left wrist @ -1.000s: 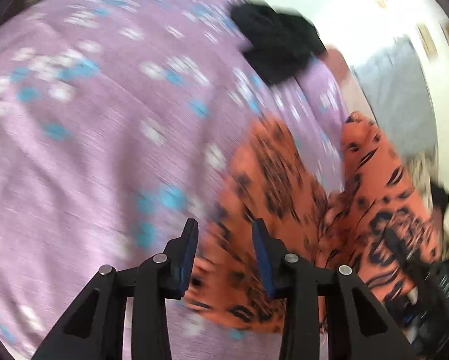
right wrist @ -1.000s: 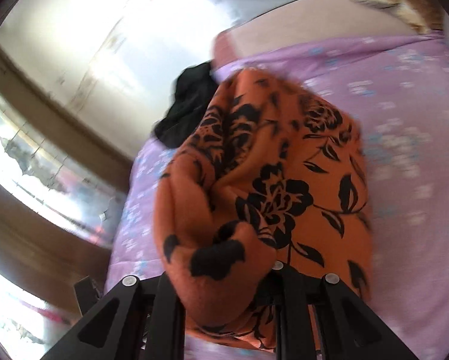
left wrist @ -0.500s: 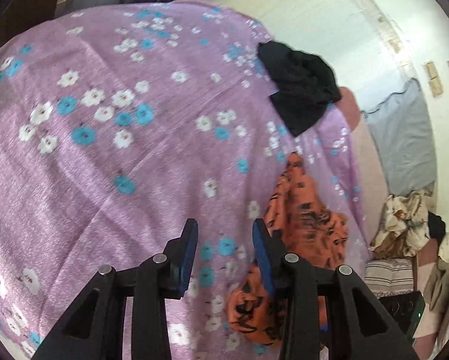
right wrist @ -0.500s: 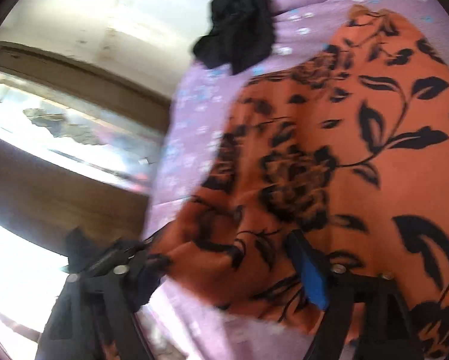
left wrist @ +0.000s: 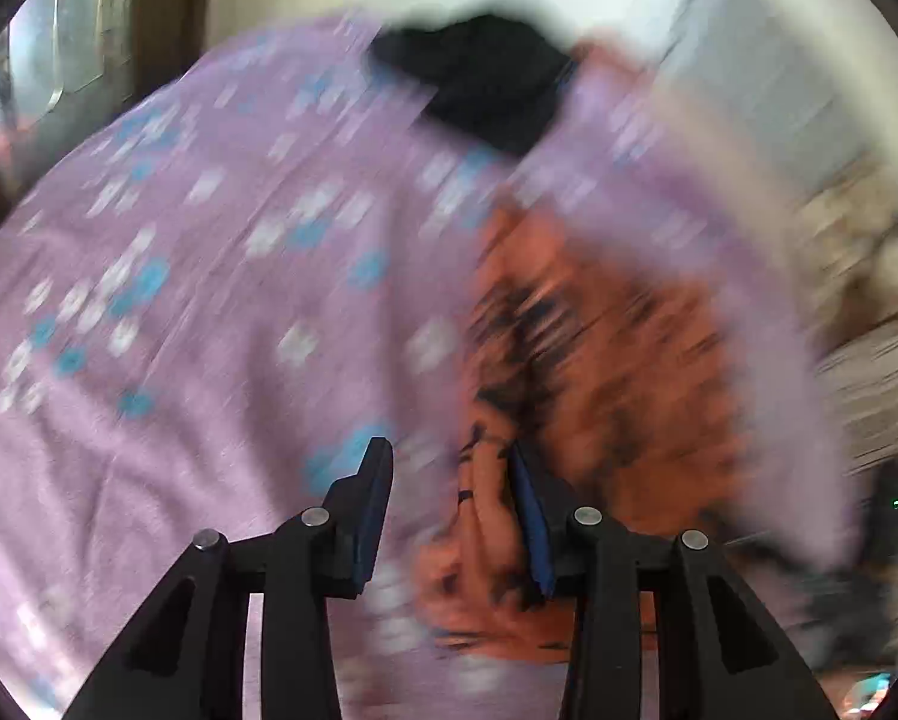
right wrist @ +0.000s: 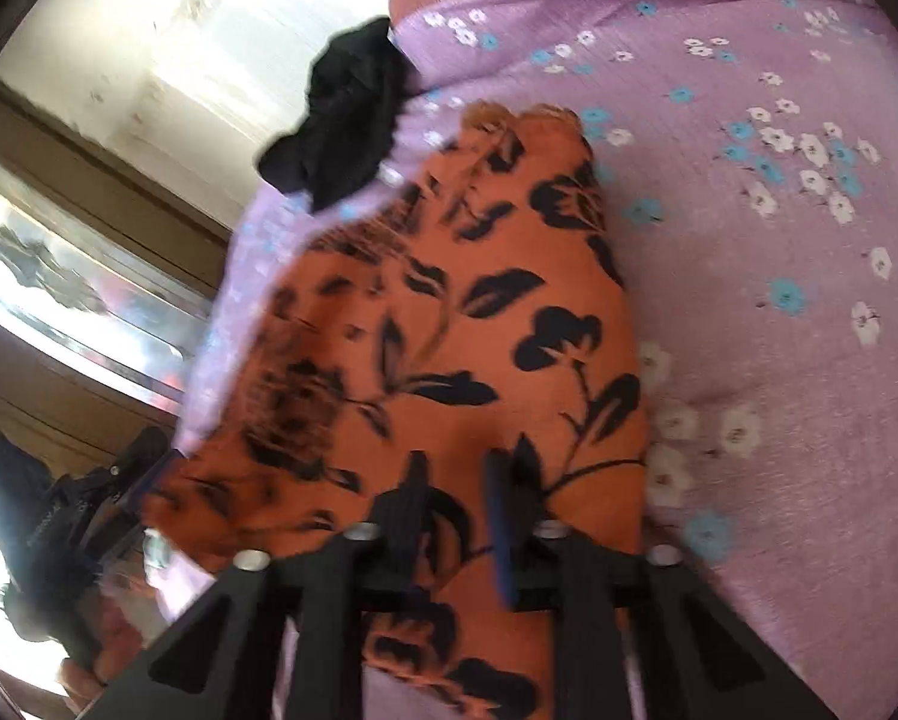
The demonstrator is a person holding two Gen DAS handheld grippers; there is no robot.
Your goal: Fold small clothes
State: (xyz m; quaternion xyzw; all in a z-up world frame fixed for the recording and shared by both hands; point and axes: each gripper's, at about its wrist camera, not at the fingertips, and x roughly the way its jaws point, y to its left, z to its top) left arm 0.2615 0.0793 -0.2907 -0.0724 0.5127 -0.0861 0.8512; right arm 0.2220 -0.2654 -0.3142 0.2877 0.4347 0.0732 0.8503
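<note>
An orange garment with black flowers (right wrist: 449, 312) lies spread on the purple flowered bedsheet (right wrist: 778, 360). My right gripper (right wrist: 457, 459) is at its near edge, with its jaws closing on a fold of the cloth. The left wrist view is blurred by motion. There the orange garment (left wrist: 598, 348) lies to the right. My left gripper (left wrist: 449, 450) hangs open just over the sheet (left wrist: 179, 300), and the cloth's edge reaches into the gap beside the right finger. The left tool's black body (right wrist: 71, 516) shows at the garment's left edge.
A crumpled black garment (right wrist: 341, 120) lies at the far end of the bed, also the black garment (left wrist: 484, 90) in the left view. A window with a wooden frame (right wrist: 59, 276) runs along the left. A blurred heap of clothes (left wrist: 868, 252) sits beyond the bed's right side.
The right gripper's jaws stood wide half a second ago and have closed on the orange cloth, lower than before. The garment now lies flatter on the sheet. The left gripper swung towards the cloth's edge.
</note>
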